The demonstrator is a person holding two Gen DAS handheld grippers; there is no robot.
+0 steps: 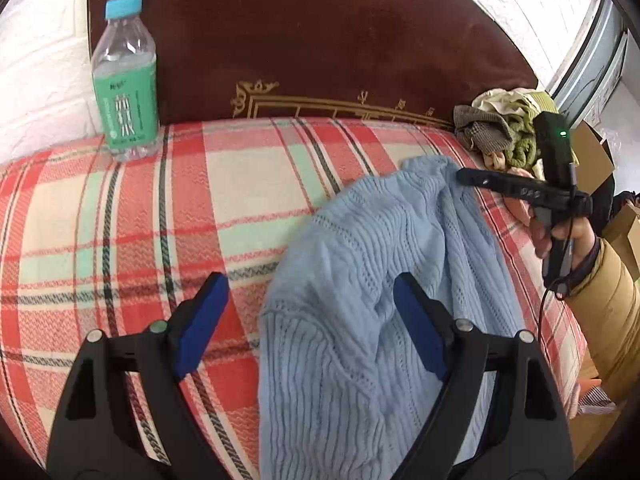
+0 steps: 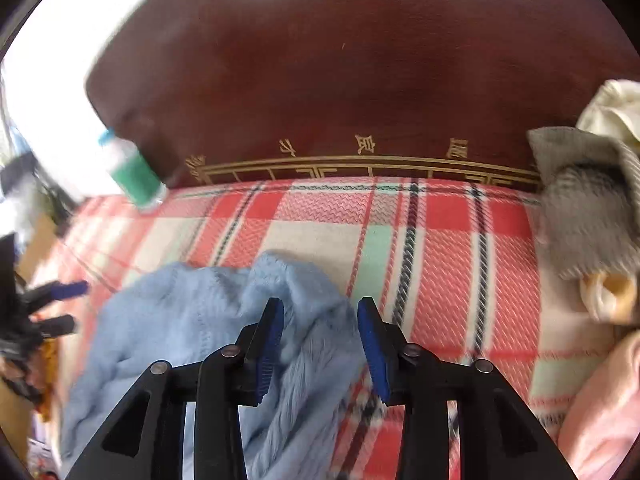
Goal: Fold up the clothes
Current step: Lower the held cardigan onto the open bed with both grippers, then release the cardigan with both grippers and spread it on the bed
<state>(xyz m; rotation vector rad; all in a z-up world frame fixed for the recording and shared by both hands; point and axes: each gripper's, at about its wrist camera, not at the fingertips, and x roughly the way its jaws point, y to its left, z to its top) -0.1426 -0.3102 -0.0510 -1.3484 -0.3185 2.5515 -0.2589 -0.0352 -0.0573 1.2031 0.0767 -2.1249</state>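
The blue sweater (image 1: 360, 280) lies bunched mid-bed, unfolded, under the wide-open left gripper (image 1: 310, 320) and the part-open right gripper (image 2: 320, 340), neither holding it.

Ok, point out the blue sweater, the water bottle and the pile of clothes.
blue sweater (image 1: 360, 260): left wrist view, ribbed middle.
water bottle (image 1: 126, 100): left wrist view, green label.
pile of clothes (image 1: 500, 128): left wrist view, grey and green knits.

One light blue sweater (image 1: 372, 280), one water bottle (image 1: 126, 80), one pile of clothes (image 1: 504, 132), two hand-held grippers.
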